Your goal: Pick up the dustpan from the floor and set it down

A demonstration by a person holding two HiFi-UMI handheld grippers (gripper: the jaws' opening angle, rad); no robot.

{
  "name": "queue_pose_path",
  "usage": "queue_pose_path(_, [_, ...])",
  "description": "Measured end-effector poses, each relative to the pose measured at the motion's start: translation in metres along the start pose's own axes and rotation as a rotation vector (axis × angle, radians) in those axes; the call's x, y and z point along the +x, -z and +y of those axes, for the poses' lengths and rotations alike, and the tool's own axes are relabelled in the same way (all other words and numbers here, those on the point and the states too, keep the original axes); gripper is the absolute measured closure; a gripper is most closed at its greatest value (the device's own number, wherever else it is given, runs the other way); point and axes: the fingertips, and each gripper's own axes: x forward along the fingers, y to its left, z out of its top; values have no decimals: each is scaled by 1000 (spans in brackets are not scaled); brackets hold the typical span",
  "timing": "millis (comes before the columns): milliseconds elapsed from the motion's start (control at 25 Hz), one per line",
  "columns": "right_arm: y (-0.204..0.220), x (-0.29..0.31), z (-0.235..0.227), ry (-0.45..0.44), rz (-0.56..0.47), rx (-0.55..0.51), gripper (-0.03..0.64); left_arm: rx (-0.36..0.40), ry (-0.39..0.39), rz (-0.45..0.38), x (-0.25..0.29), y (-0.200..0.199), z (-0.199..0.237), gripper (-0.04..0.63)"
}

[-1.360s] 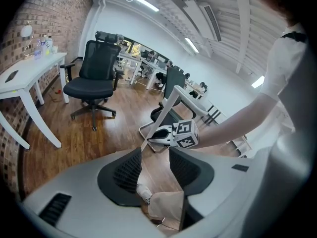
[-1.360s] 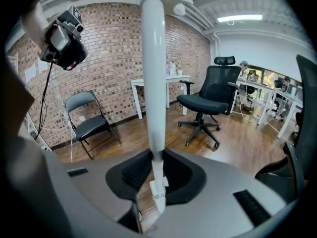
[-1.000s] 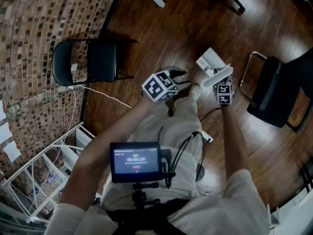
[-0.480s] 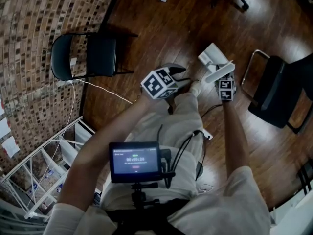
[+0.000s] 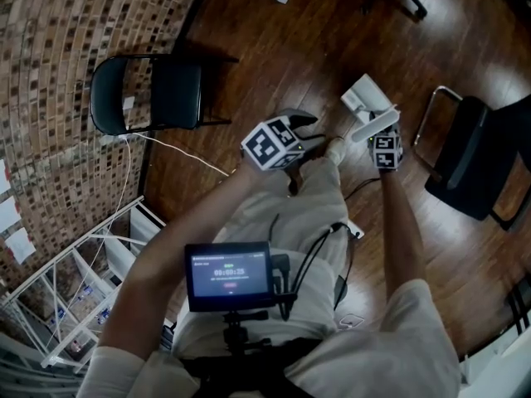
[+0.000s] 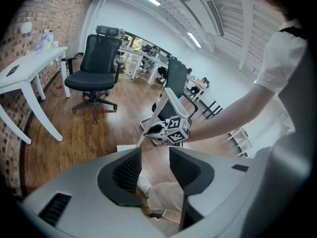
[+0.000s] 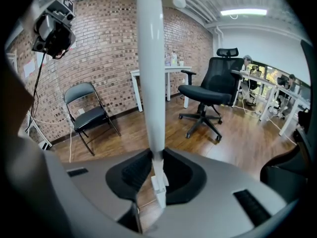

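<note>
Grasp looks done: right gripper [image 7: 154, 173] pinching dustpan handle [image 7: 150, 83], pan [image 5: 363, 98] at its 12 o'clock. Set-down remains. Idle left gripper [image 6: 155, 170] spread, empty.

- The right gripper [image 5: 377, 133] eases down a touch, the dustpan [image 5: 365, 98] going with it, handle between the jaws.
- In the head view that pair has slid slightly toward the upper right since a second ago.
- The pan end now sits a shade closer to the top of the frame.
- The head camera has nudged too: the folding chair [image 5: 166, 94] now shows a little higher in the picture.
</note>
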Motion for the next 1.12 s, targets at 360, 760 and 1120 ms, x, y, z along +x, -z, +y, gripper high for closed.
queue_pose_path(360, [15, 4, 13, -23, 17, -7, 518, -20, 1, 1, 1, 10, 0, 434])
queue_pose_path(760, [42, 8, 55, -148, 157, -141, 497, -31, -14, -8, -8, 16, -2, 434])
queue_pose_path(1120, [68, 14, 85, -220, 273, -198, 456, -55, -48, -17, -26, 32, -3, 434])
